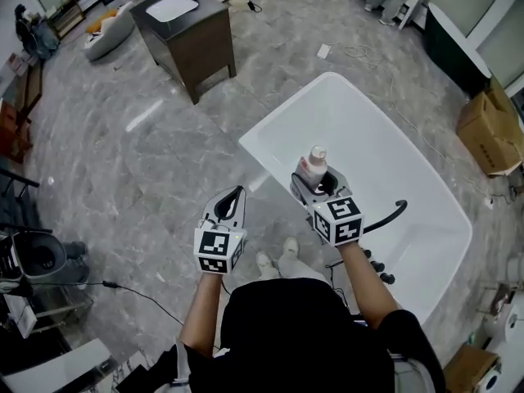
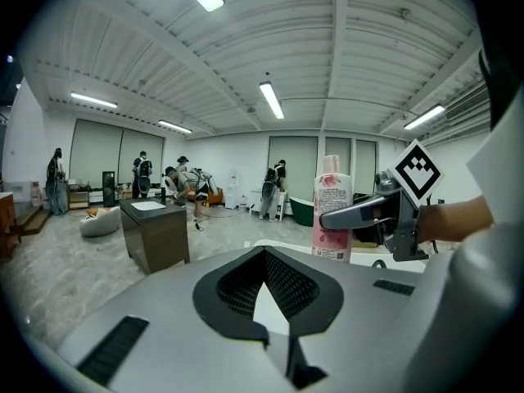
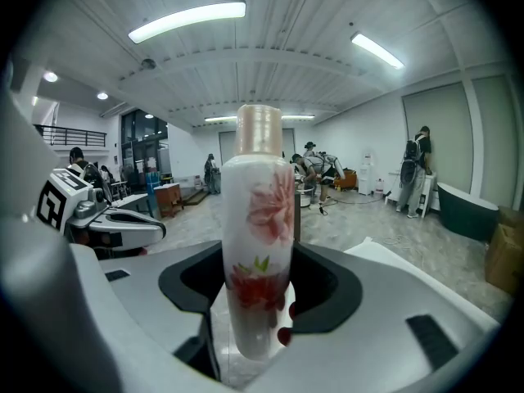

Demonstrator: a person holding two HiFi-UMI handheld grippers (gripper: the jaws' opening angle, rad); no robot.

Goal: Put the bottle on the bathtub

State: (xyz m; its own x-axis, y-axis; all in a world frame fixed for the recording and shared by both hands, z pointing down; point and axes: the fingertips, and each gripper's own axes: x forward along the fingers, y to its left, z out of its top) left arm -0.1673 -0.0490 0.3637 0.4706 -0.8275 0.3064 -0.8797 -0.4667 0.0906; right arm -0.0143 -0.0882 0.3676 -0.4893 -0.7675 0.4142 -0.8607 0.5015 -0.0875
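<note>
A white bottle with red flower print and a pale cap stands upright between the jaws of my right gripper, which is shut on it. In the head view the bottle hangs over the near rim of the white bathtub. In the left gripper view the same bottle shows at the right, held by the right gripper. My left gripper hangs over the floor left of the tub, its jaws together with nothing between them.
A dark cabinet with a white top stands on the grey marble floor at the back left. A black faucet curves over the tub's right rim. Cardboard boxes sit at the right. Several people stand at the room's far end.
</note>
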